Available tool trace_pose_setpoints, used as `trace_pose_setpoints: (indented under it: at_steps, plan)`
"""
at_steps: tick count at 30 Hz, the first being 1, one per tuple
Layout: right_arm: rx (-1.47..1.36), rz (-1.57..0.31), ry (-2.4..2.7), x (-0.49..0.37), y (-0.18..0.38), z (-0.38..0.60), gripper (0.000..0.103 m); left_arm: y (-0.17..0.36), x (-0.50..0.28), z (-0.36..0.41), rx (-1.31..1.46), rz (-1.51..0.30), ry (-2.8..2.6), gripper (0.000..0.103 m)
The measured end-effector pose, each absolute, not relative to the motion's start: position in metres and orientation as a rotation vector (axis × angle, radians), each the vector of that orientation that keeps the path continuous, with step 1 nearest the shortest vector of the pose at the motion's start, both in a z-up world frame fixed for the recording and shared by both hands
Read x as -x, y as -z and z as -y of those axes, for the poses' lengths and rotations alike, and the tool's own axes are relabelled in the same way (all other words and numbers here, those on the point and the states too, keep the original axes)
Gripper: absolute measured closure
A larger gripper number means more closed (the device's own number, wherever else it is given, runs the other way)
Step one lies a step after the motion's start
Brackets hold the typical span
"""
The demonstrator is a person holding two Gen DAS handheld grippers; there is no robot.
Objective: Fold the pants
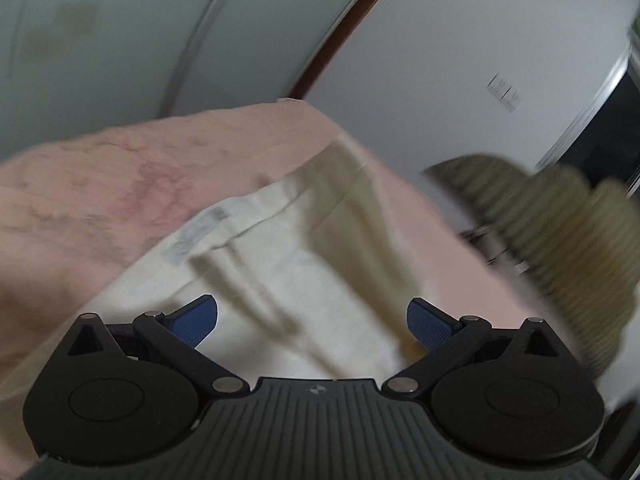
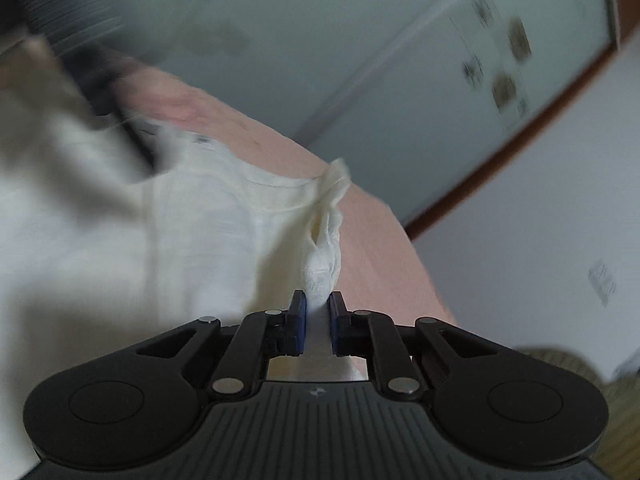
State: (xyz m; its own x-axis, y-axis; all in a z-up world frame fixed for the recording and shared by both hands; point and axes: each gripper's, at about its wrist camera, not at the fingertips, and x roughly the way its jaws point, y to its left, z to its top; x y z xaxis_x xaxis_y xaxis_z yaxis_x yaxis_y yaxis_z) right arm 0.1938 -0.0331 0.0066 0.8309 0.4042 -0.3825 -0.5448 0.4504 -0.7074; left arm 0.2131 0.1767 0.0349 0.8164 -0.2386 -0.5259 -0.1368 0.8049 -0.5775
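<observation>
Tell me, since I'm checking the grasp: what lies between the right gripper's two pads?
A bunched fold of the cream pants lies pinched between the right gripper pads, as the right wrist view shows.

Soft, dim indoor light; heavy motion blur, fisheye-curved edges, dark corners.

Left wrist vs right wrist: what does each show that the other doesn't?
Only the left wrist view: the left gripper open, nothing between its blue pads, hovering over the pants; a ribbed olive sleeve at the right edge.

Only the right wrist view: the right gripper shut on a bunched corner of the pants, cloth pinched between the pads; wall decals.

Both: the cream pants spread on a pink cover, heavy motion blur.
</observation>
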Motion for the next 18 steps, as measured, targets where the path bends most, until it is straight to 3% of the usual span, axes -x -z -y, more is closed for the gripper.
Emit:
trace_pose_setpoints:
  at_steps: [5,10,11,12,13,14,17,18]
  plan:
    - [0.928,-0.165,-0.624,-0.166,0.007,0.034,0.091,-0.039,-0.247,-0.165,0.635,-0.628,0.108,0.001]
    - [0.882,-0.168,-0.629,-0.169,0.007,0.031,0.091,-0.023,-0.290,-0.171,0.801,-0.669,0.060,0.005]
    - [0.878,-0.164,-0.631,-0.159,0.006,0.031,0.091,-0.020,-0.296,-0.173,0.820,-0.670,0.054,0.012]
    - [0.877,-0.162,-0.632,-0.158,0.006,0.033,0.091,-0.017,-0.300,-0.175,0.833,-0.669,0.059,0.045]
    - [0.877,-0.159,-0.633,-0.156,0.007,0.033,0.091,-0.015,-0.304,-0.175,0.837,-0.688,0.071,0.067]
    - [0.881,-0.157,-0.629,-0.152,0.008,0.034,0.091,-0.013,-0.305,-0.175,0.834,-0.720,0.077,0.095]
    - [0.911,-0.124,-0.560,-0.144,0.010,0.040,0.090,-0.012,-0.286,-0.176,0.775,-0.672,0.065,0.101]
    - [0.910,-0.127,-0.535,-0.142,0.008,0.046,0.083,-0.014,-0.278,-0.176,0.755,-0.652,0.070,0.101]
